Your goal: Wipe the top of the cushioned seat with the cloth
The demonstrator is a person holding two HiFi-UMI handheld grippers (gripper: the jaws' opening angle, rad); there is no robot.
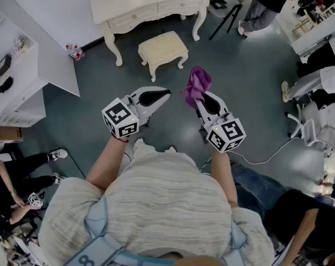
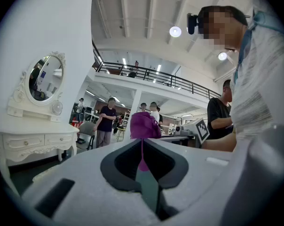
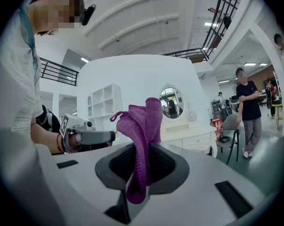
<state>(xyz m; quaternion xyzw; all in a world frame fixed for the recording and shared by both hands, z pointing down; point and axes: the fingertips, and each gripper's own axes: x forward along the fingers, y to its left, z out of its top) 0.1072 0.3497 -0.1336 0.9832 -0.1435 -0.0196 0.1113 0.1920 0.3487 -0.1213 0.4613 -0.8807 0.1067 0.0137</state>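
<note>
Grey hall floor (image 1: 256,93) underfoot, with bystanders round the edges. At far left, a white shelf unit (image 1: 12,87). Next along, at the top, a white dressing table (image 1: 151,4). Just in front of it, the cushioned seat (image 1: 163,49): cream, bare on top, touched by nothing.

Nearer, left of centre, the left gripper (image 1: 166,92): held level, jaws clenched together on nothing, as seen along them in the left gripper view. To its right, the right gripper (image 1: 197,97): clamped on the purple cloth (image 1: 198,82). Pinched through its middle, with one bunch standing above the pads and a tail hanging beneath in the right gripper view. Both held up in the air, well apart from the seat.

By the look of it, early in the task: cloth already in the grip, wiping not yet begun. Left to do, probably: carry the cloth across to the seat, lower it onto the cushion, sweep over the whole top.
</note>
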